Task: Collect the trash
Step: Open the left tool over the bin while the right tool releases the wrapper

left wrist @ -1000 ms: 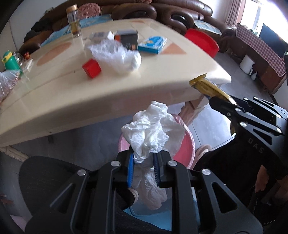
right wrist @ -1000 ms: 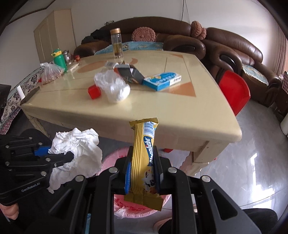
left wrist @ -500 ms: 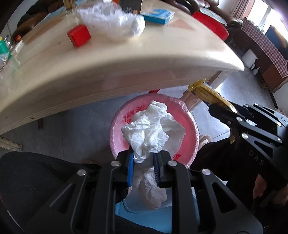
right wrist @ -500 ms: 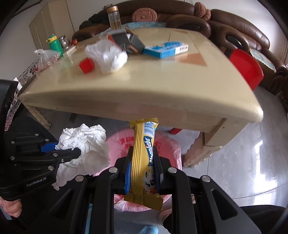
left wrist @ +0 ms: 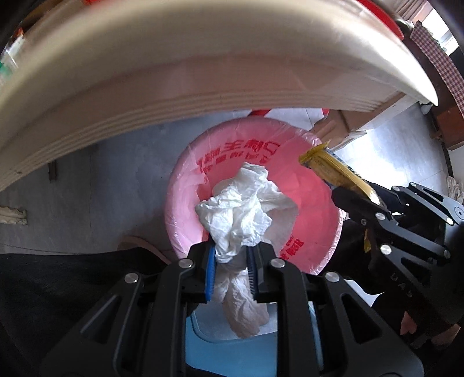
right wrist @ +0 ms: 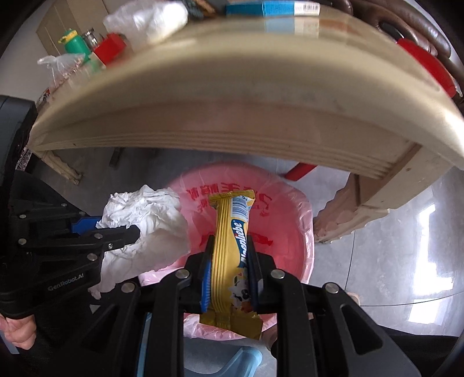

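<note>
A round bin lined with a pink bag (left wrist: 307, 214) (right wrist: 293, 237) stands on the floor under the table's near edge. My left gripper (left wrist: 230, 252) (right wrist: 130, 232) is shut on a crumpled white tissue (left wrist: 240, 214) (right wrist: 148, 214), held over the bin's near-left side. My right gripper (right wrist: 229, 249) (left wrist: 352, 197) is shut on a yellow snack wrapper (right wrist: 232, 232) (left wrist: 333, 171), which pokes out over the bin's mouth. Both grippers point steeply down, side by side.
The beige table edge (left wrist: 203, 95) (right wrist: 232, 121) hangs just above and beyond the bin, with a table leg (right wrist: 348, 211) at the right. On top lie a white plastic bag (right wrist: 150, 20), a red box (right wrist: 111, 49) and a blue box (right wrist: 272, 7). A blue stool (left wrist: 232, 353) sits below me.
Both grippers have sunk from table height to just over the pink bin, tilting further down. The tabletop has slid up out of view. Each still grips its piece of trash.
</note>
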